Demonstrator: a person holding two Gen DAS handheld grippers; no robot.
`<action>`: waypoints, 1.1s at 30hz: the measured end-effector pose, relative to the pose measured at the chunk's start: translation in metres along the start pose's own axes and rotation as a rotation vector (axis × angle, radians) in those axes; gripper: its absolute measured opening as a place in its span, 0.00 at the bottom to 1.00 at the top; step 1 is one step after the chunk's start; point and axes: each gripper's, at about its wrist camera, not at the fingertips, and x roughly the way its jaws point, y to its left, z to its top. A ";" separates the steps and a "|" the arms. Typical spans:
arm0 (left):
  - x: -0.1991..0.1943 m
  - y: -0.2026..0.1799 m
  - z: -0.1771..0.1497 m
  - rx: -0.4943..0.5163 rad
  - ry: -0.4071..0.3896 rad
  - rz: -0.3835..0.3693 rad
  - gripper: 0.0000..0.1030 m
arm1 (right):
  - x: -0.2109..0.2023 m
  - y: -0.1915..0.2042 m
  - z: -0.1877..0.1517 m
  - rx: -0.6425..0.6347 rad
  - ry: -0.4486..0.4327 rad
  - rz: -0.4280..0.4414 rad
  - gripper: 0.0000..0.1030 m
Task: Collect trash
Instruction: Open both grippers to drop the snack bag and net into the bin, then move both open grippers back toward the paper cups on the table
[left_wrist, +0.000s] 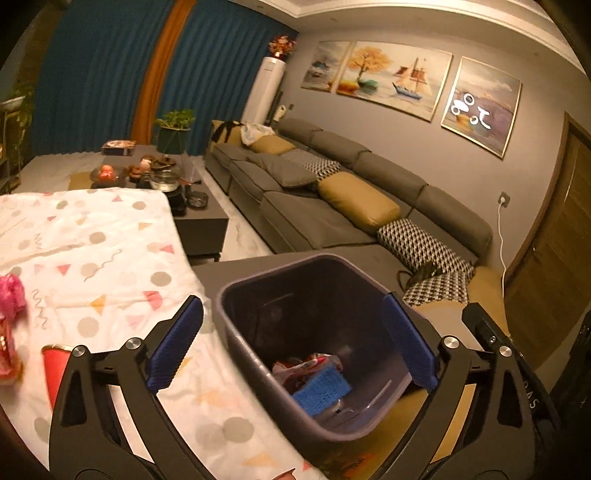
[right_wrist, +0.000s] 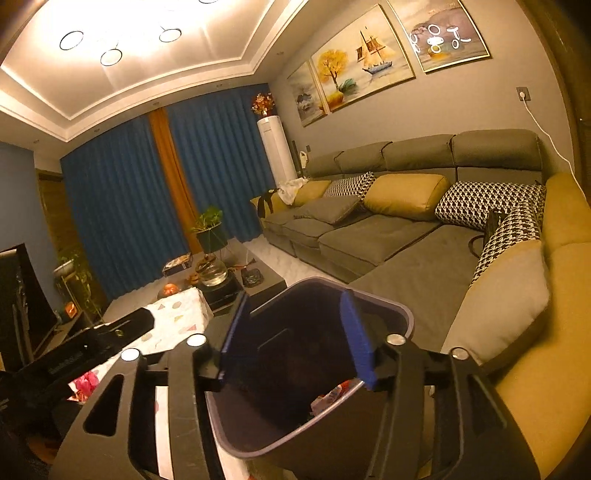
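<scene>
Now both jaws open, empty, above the bin (left_wrist: 236, 295); trash (left_wrist: 314, 380) inside below.

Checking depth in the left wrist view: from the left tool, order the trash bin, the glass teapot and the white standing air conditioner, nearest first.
1. Trash bin, right between the fingers of the left tool.
2. Glass teapot, on the coffee table beyond.
3. White air conditioner, far corner by the curtains.

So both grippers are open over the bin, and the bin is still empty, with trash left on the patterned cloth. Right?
Not quite: the bin is not empty. The left wrist view shows a blue item and crumpled wrappers at its bottom. The rest holds: left gripper and right gripper are open over it, and pink trash remains on the patterned cloth.
</scene>
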 end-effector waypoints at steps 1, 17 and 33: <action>-0.006 0.002 -0.001 -0.001 -0.006 0.012 0.93 | -0.003 0.001 0.000 -0.003 -0.005 -0.004 0.61; -0.107 0.032 -0.038 0.037 -0.085 0.236 0.94 | -0.078 0.047 -0.036 -0.080 -0.032 0.001 0.79; -0.213 0.093 -0.087 0.028 -0.147 0.372 0.94 | -0.126 0.119 -0.077 -0.168 0.010 0.126 0.80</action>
